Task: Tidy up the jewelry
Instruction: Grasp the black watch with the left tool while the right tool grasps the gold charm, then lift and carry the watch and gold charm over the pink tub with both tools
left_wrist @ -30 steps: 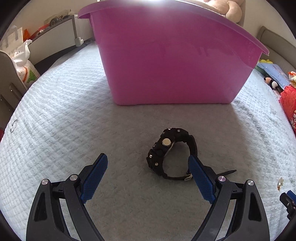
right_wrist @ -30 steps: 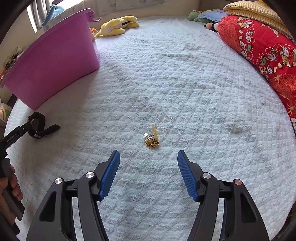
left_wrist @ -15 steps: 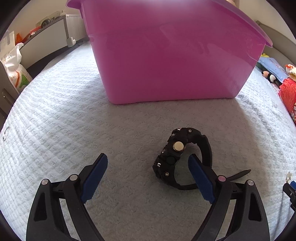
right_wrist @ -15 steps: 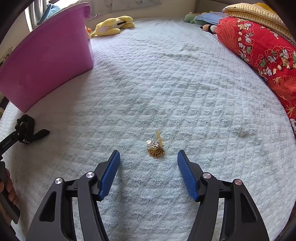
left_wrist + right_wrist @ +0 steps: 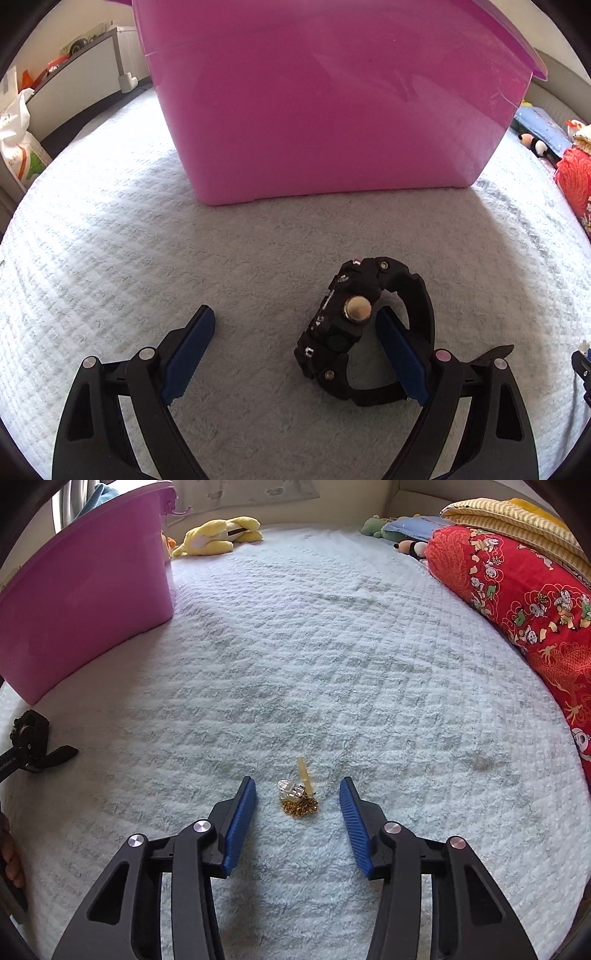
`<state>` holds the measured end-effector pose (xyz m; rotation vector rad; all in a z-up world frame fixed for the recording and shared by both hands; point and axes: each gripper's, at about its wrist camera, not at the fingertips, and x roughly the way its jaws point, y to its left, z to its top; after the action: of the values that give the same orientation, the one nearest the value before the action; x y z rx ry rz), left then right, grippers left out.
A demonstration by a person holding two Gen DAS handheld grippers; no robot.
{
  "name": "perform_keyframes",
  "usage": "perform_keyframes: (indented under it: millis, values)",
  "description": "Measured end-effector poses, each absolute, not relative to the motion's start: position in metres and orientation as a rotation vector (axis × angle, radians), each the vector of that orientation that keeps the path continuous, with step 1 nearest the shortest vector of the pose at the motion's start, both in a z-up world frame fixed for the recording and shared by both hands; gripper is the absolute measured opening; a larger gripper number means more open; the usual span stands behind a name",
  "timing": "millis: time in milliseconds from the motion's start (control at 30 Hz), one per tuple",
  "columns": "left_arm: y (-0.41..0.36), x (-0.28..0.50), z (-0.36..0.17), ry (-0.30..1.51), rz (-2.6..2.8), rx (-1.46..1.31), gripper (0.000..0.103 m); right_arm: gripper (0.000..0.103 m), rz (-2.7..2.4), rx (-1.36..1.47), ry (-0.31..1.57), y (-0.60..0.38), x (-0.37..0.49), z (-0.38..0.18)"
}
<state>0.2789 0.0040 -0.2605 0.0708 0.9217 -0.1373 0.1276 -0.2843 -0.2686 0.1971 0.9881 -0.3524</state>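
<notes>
Jewelry is what lies before you on the white quilted bedspread (image 5: pixel 332 646), with the big pink tub (image 5: pixel 332 103) standing behind the black watch (image 5: pixel 354 325), its top rim cut off by the frame so you cannot see inside. Your left gripper (image 5: pixel 295 336) is spread wide, its right pad reaching into the watch's strap loop and hiding part of the band. Your right gripper (image 5: pixel 297 805) is also wide apart, straddling the small gold chain (image 5: pixel 300 806), which is bunched with a clear charm and a yellow piece too tiny to make out.
</notes>
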Motion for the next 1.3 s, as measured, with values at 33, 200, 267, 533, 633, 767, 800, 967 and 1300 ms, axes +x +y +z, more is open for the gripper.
perform_keyframes:
  millis: [33,200,267,533,633,767,800,967,1300]
  values:
    - [0.004,0.281,-0.261,0.923,-0.139,0.066,0.088,0.037,-0.349,0.196,0.987,-0.284,0.128,-0.269]
    - [0.003,0.289,-0.263,0.930,-0.130,0.046,0.089,0.025,-0.341,0.168,0.992,-0.276,0.132,-0.269]
    - [0.003,0.292,-0.264,0.933,-0.130,0.043,0.089,0.024,-0.341,0.177,0.992,-0.277,0.132,-0.270]
    - [0.007,0.295,-0.266,0.930,-0.113,0.048,0.084,0.024,-0.337,0.170,0.995,-0.277,0.132,-0.269]
    - [0.006,0.293,-0.267,0.935,-0.108,0.056,0.072,0.023,-0.332,0.175,0.997,-0.277,0.133,-0.269]
    - [-0.001,0.285,-0.264,0.922,-0.148,0.101,0.042,0.016,-0.329,0.175,1.002,-0.277,0.133,-0.269]
    - [-0.004,0.282,-0.264,0.923,-0.160,0.116,0.027,0.016,-0.327,0.177,1.002,-0.277,0.134,-0.269]
    - [-0.004,0.275,-0.261,0.936,-0.160,0.110,0.024,0.016,-0.313,0.191,0.982,-0.278,0.130,-0.265]
    - [-0.002,0.240,-0.247,0.949,-0.173,0.091,0.023,0.016,-0.267,0.189,0.962,-0.275,0.114,-0.250]
